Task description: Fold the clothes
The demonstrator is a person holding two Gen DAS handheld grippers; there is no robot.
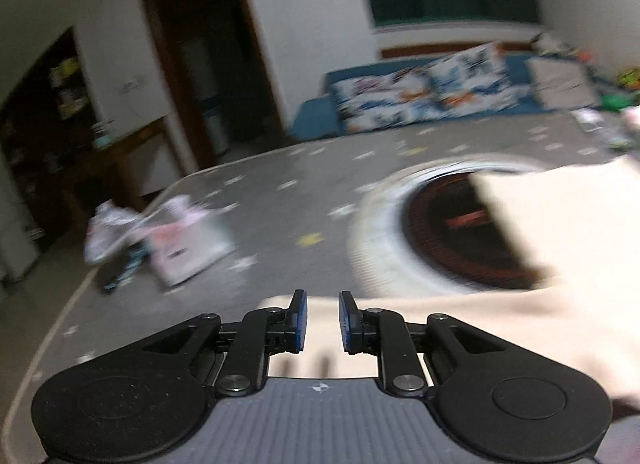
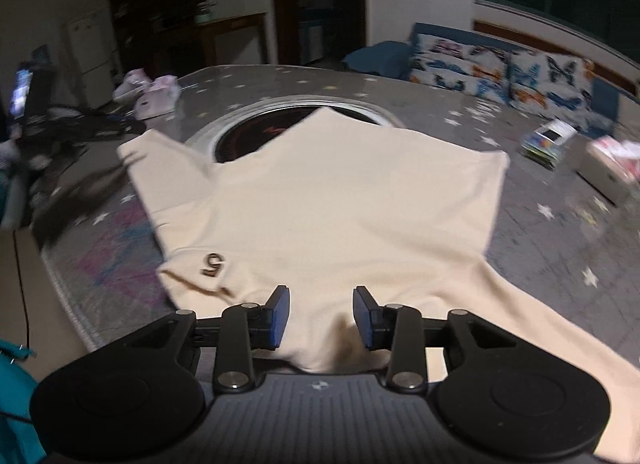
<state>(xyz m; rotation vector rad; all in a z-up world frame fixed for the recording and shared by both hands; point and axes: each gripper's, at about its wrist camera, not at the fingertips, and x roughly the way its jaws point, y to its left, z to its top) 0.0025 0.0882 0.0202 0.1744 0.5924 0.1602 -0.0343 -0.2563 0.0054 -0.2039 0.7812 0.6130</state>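
Observation:
A cream shirt (image 2: 332, 191) with a small brown "5" mark lies spread on the grey star-patterned table (image 2: 532, 248). Its far edge covers part of a round dark hob (image 2: 256, 131) set in the table. My right gripper (image 2: 321, 314) is open, jaws well apart, just above the shirt's near edge. In the left wrist view the same shirt (image 1: 560, 236) lies at the right and under my left gripper (image 1: 323, 318), which is open with a narrower gap over the cloth's near edge. This view is motion-blurred.
Pink-white packages (image 1: 176, 240) lie near the table's left edge. A small box (image 2: 548, 139) and a tissue carton (image 2: 608, 167) sit at the right. A blue sofa with patterned cushions (image 2: 500, 67) stands behind. A dark blurred object (image 2: 80, 191) lies at the table's left side.

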